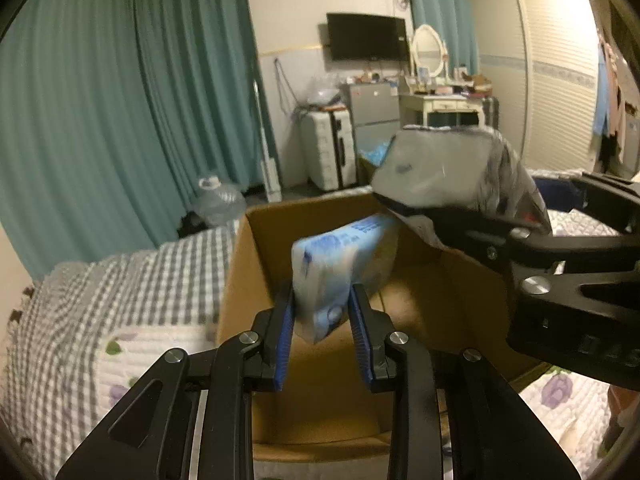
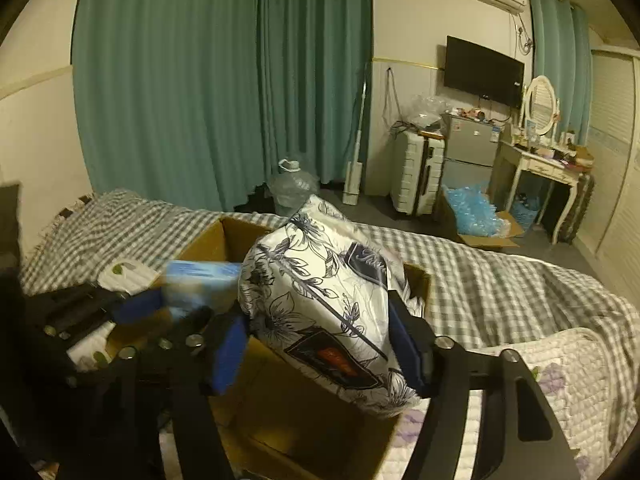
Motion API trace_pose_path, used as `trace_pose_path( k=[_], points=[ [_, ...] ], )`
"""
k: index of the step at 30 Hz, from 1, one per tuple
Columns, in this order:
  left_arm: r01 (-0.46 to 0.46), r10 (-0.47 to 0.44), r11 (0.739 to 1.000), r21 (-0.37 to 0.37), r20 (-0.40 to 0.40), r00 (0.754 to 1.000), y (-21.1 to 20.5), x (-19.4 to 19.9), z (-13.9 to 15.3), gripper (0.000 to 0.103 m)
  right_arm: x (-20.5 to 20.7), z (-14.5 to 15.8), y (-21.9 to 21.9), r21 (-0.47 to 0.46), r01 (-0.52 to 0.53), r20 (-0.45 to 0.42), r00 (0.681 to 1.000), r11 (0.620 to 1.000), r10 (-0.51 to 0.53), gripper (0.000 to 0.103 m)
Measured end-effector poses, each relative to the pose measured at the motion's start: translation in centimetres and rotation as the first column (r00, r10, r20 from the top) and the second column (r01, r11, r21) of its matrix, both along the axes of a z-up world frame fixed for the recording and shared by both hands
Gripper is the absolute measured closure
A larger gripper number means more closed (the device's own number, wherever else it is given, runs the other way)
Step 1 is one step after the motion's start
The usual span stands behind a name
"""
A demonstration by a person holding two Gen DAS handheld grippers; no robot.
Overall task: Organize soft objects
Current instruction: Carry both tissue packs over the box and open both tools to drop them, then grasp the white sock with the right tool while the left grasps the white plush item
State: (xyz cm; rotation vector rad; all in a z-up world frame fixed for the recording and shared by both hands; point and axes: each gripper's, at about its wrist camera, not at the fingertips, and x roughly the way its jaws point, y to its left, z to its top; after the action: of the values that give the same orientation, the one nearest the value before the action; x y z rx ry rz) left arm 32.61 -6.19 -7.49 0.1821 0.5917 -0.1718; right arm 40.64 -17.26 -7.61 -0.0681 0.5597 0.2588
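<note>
Both grippers are hovering over the box point(image 1: 256, 280), left gripper point(image 1: 322, 316) clamping a blue pack point(image 1: 340, 264), right gripper point(image 2: 320, 344) clamping a floral pack point(image 2: 320, 312), needing low, separate releases.

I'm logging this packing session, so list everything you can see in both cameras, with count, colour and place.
Blue-and-white soft tissue pack: one, held over the box.
Floral white-and-navy soft pack: one, held over the box's right side.
Brown cardboard box: one, open, on the bed.
Grey-and-white checked bedspread: one, covering the bed.
Teal curtains: far wall.
Black wall television: one.
White hard suitcase: one, beside a grey fridge.
Clear water jug: one, on the floor.
Left gripper: black, blue pads, clamping the tissue pack.
Right gripper: black, blue pads, clamping the floral pack.
</note>
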Motion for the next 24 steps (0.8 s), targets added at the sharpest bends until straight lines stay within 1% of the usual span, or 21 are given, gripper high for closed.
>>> trace_pose_path(
  k=[1, 2, 3, 6, 7, 10, 12, 13, 15, 17, 20, 23, 24],
  points=[
    [-0.004, 0.004, 1.0, -0.008, -0.007, 1.0, 0.1, 0.1, -0.1, 0.05, 0.1, -0.1, 0.0, 0.007, 0.003, -0.001, 1.0, 1.0, -0.003, 0.025],
    [-0.005, 0.005, 1.0, -0.016, -0.006, 1.0, 0.1, 0.0, 0.1, 0.032, 0.0, -0.1, 0.2, 0.009, 0.01, 0.003, 1.0, 1.0, -0.01, 0.022],
    [-0.01, 0.01, 1.0, -0.021, 0.011, 1.0, 0.2, -0.3, 0.5, 0.023, -0.2, 0.0, 0.1, 0.011, 0.022, 0.011, 1.0, 1.0, -0.023, 0.019],
    [-0.016, 0.017, 1.0, -0.011, 0.065, 0.998, 0.7, -1.6, 1.7, 0.021, -1.6, 1.1, -1.1, 0.049, 0.046, 0.029, 0.998, 0.998, -0.048, 0.014],
    [-0.021, 0.021, 1.0, -0.005, 0.071, 0.997, 0.9, -2.1, 2.2, 0.021, -2.1, 1.6, -1.5, 0.058, 0.054, 0.033, 0.998, 0.997, -0.056, 0.013],
    [-0.029, 0.029, 1.0, -0.002, 0.091, 0.995, 1.6, -3.6, 4.1, 0.021, -4.5, 4.1, -2.2, 0.062, 0.078, 0.064, 0.995, 0.995, -0.082, 0.012],
    [-0.025, 0.026, 1.0, -0.012, 0.12, 0.992, 2.3, -5.4, 5.9, 0.02, -6.6, 6.3, -2.5, 0.058, 0.089, 0.093, 0.991, 0.994, -0.095, 0.008],
    [-0.023, 0.025, 1.0, -0.015, 0.133, 0.991, 2.6, -6.1, 6.7, 0.02, -7.8, 7.4, -2.6, 0.058, 0.089, 0.106, 0.99, 0.994, -0.095, 0.005],
    [-0.023, 0.027, 0.999, -0.025, 0.163, 0.986, 3.4, -8.2, 8.4, 0.011, -10.4, 9.4, -2.6, 0.057, 0.093, 0.134, 0.986, 0.994, -0.1, 0.002],
    [-0.031, 0.039, 0.999, -0.039, 0.214, 0.976, 4.5, -10.9, 10.4, 0.01, -13.3, 11.4, -2.5, 0.054, 0.097, 0.168, 0.98, 0.994, -0.105, 0.001],
    [-0.042, 0.052, 0.998, -0.045, 0.256, 0.965, 5.7, -13.8, 12.4, 0.01, -17.6, 13.7, -1.9, 0.04, 0.1, 0.219, 0.97, 0.994, -0.106, 0.001],
    [-0.054, 0.068, 0.997, -0.054, 0.308, 0.949, 6.8, -17.6, 14.2, 0.01, -21.5, 15.1, -1.2, 0.029, 0.092, 0.252, 0.963, 0.995, -0.096, 0.001],
    [-0.055, 0.069, 0.997, -0.054, 0.315, 0.947, 7.0, -18.4, 14.4, 0.01, -22.6, 15.3, -1.0, 0.026, 0.085, 0.259, 0.962, 0.996, -0.089, 0.001]
  ],
)
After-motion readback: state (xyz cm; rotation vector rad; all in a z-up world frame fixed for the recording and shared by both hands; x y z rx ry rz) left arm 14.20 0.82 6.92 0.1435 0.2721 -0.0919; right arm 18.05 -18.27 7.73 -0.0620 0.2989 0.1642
